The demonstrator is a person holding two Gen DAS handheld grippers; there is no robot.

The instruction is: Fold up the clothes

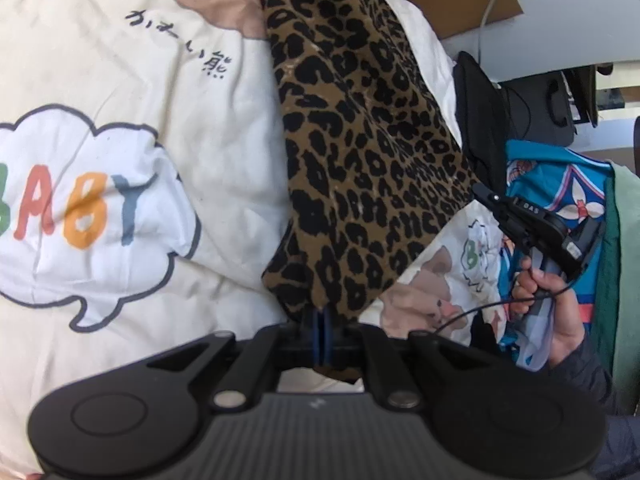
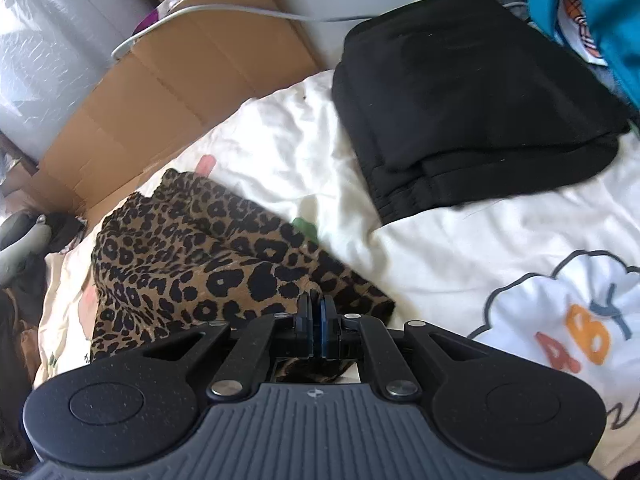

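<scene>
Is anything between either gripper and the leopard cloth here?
Nothing visible. The left gripper is shut on the leopard cloth at its near edge, and the right gripper is shut on another edge of it. The black clothes lie apart, farther back on the quilt.

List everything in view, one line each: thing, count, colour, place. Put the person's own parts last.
leopard-print garment: one, brown and black, on the bedding, pinched at two edges.
black folded garment: one, black, on the bedding beyond the leopard-print garment.
bedding: one, cream with BABY print, under the clothes.
cardboard: one, brown, past the bed edge.
cable: one, grey, across the cardboard.
left gripper: shut on the leopard-print garment.
right gripper: shut on the leopard-print garment.
hand: one, holding the right gripper.
</scene>
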